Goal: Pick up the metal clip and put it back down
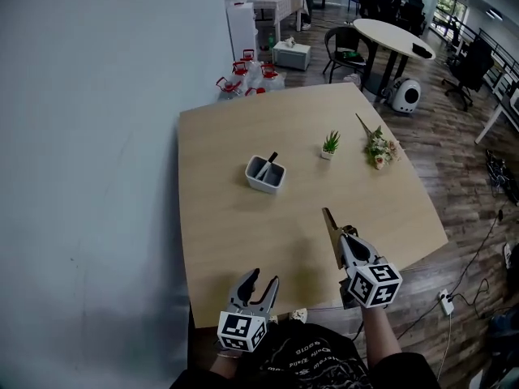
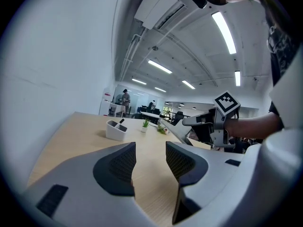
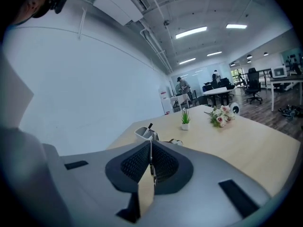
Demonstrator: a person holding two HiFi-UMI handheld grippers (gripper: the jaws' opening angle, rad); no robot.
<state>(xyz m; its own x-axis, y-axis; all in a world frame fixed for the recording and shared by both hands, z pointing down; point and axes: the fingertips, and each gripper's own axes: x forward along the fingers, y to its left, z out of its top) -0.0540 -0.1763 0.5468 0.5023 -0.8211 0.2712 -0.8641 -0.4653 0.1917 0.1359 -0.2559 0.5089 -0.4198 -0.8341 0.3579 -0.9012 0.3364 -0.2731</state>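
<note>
While shut, right hand-held gripper (image 3: pixel 150 145) pinches metal clip (image 3: pixel 151 157).

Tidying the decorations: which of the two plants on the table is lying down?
The flower sprig, farther right, lies flat on its side; the little potted plant stands upright.

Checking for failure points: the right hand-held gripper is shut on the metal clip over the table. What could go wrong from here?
1. The right hand-held gripper pinches the metal clip by one thin end, and most of it sticks out, so it may twist or slip.
2. The clip looks raised off the table; released here, it could drop and bounce.
3. The left hand-held gripper is open, empty and apart, so it gives no support.
</note>
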